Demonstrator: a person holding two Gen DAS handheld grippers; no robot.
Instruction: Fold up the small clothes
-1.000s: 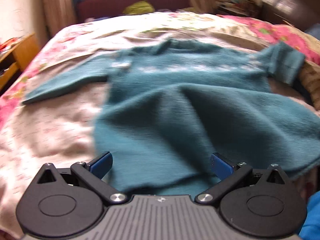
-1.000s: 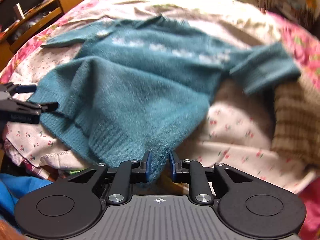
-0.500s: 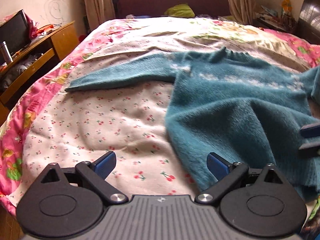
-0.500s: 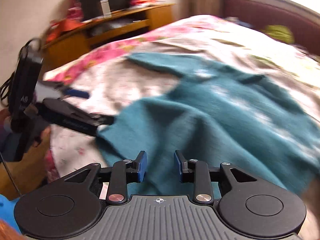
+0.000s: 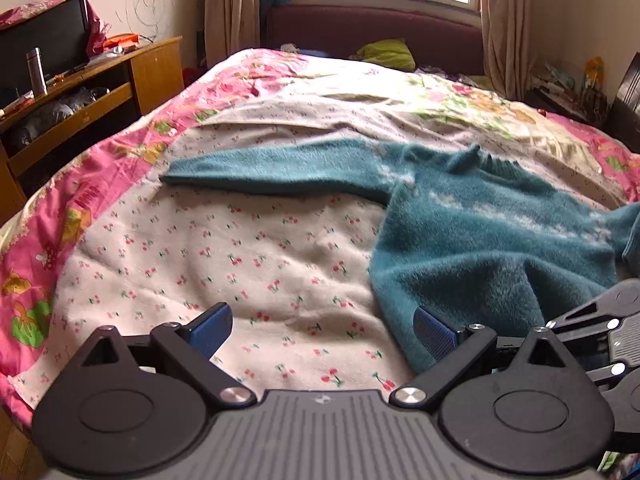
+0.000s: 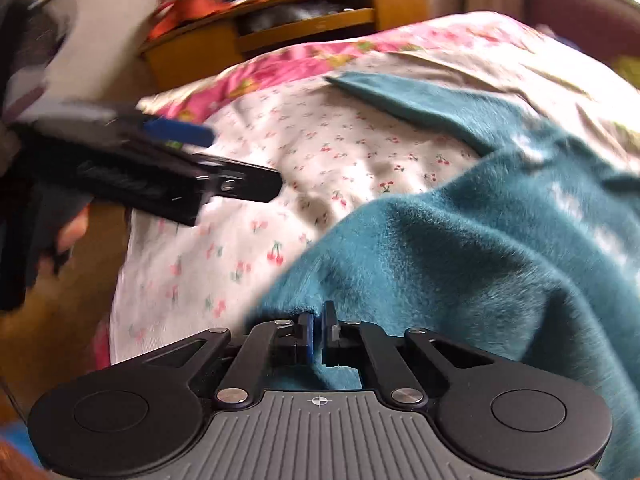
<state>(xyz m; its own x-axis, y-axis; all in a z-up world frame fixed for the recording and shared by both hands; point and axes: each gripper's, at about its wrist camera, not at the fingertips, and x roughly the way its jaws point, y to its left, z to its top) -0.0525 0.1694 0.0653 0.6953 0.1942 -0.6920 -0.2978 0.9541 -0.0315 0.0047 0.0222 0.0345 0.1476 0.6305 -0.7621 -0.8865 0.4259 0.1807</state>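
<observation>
A teal fuzzy sweater [image 5: 488, 232] lies on the bed, one sleeve [image 5: 272, 166] stretched out to the left, its body bunched at the right. My left gripper [image 5: 322, 330] is open and empty over the cherry-print sheet [image 5: 224, 264], just left of the sweater's hem. My right gripper [image 6: 319, 330] is shut on the sweater's hem [image 6: 440, 280] and lifts the cloth into a ridge. The right gripper's body shows at the right edge of the left wrist view [image 5: 600, 328]. The left gripper shows blurred in the right wrist view [image 6: 168, 160].
A pink floral quilt [image 5: 48, 240] covers the bed's left side. A wooden TV stand [image 5: 92, 92] with a screen and a steel flask stands to the left of the bed. A dark red headboard [image 5: 372, 36] and a window are at the far end.
My left gripper has swung left off the sweater, staying open. My right gripper let go of the hem, opened, moved left and has shut on the hem again.
</observation>
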